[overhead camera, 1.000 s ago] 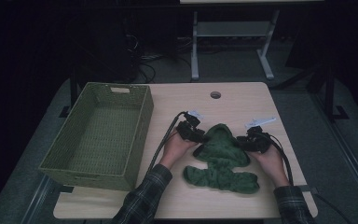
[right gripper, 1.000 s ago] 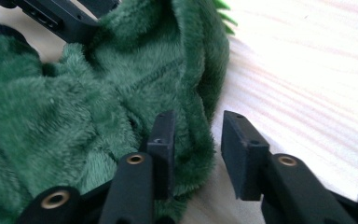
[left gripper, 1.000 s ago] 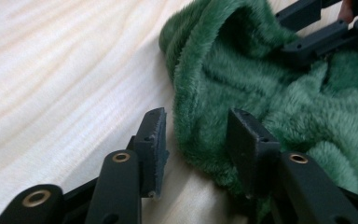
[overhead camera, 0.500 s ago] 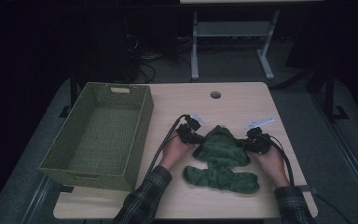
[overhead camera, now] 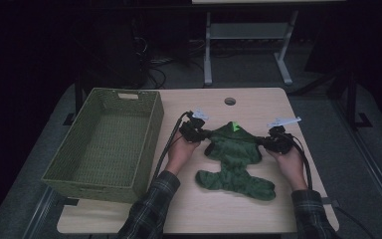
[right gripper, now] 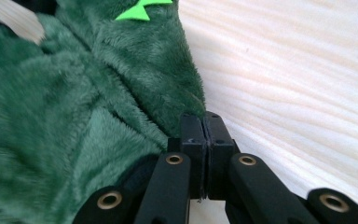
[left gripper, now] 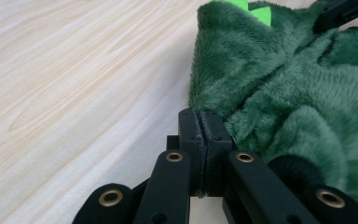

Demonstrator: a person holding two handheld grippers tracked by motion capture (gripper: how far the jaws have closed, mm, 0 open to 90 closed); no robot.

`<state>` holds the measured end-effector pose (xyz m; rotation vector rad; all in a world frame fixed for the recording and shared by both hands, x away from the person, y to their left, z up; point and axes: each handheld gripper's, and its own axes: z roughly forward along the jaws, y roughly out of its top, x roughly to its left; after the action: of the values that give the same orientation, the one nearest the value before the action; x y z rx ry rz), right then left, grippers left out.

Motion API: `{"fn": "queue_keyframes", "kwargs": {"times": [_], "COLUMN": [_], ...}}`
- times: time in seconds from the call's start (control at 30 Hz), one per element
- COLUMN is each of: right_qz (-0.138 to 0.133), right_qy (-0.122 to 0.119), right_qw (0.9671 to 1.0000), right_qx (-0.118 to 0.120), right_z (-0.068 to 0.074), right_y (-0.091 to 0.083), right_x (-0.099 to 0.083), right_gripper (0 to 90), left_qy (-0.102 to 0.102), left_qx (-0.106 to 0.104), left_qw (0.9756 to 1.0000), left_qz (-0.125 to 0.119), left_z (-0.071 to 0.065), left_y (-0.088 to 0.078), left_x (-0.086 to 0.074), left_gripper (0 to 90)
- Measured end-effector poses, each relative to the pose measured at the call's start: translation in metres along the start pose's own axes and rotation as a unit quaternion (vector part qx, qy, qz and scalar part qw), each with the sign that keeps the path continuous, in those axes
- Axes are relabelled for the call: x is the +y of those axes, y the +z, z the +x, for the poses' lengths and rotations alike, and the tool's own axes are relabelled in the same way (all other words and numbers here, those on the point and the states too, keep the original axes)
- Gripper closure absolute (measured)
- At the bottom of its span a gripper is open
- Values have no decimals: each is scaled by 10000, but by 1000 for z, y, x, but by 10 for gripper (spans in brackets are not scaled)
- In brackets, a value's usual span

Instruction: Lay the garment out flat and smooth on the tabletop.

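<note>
The green plush garment (overhead camera: 235,158) lies flat on the table (overhead camera: 258,214), right of the basket (overhead camera: 104,142), its long axis running near to far. The left gripper (overhead camera: 202,134) pinches its left edge, the right gripper (overhead camera: 263,141) its right edge — jaws pressed together on fabric. Both hands sit equally near; the basket lies well to the left.

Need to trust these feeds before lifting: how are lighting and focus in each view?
High view: dim, surroundings black, table and green fleece garment readable. Left gripper view: bright, left gripper sharp, far fleece soft. Right gripper view: bright, right gripper sharp, upper-left fleece blurred.
</note>
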<state>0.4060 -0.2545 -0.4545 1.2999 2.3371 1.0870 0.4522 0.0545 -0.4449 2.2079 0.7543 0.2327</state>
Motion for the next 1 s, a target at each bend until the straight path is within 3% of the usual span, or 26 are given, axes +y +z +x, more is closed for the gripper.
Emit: {"fn": "queue_keyframes", "kwargs": {"times": [0.1,0.3,0.33,0.47,0.53,0.57,0.7,1.0], "right_qz": [164,181,176,145,67,-101,-322,-336], "right_qy": [-104,-104,-122,-92,-1,55,-18,47], "right_qw": [9997,9996,9995,9998,10000,9999,9995,9994], "right_qx": [-140,-204,-219,-127,-9,88,54,-35], "right_z": [-4,-6,-6,-6,-6,-5,1,7], "right_y": [15,22,22,22,19,12,-3,-25], "right_x": [-1,-2,-2,-3,-2,1,7,8], "right_gripper": [886,887,887,853,790,739,686,583], "left_qy": [92,127,33,-29,-169,-202,-195,-144], "left_qx": [78,31,9,-32,-61,-93,-121,-15], "left_qw": [9999,9999,10000,10000,9998,9997,9996,9998], "left_qz": [23,104,52,22,-27,-56,-147,-106], "left_z": [7,12,12,13,15,15,12,1], "left_y": [13,23,24,22,17,13,-2,-30], "left_x": [-7,-13,-14,-13,-12,-10,-7,-20], "left_gripper": [889,888,887,823,759,713,643,507]}}
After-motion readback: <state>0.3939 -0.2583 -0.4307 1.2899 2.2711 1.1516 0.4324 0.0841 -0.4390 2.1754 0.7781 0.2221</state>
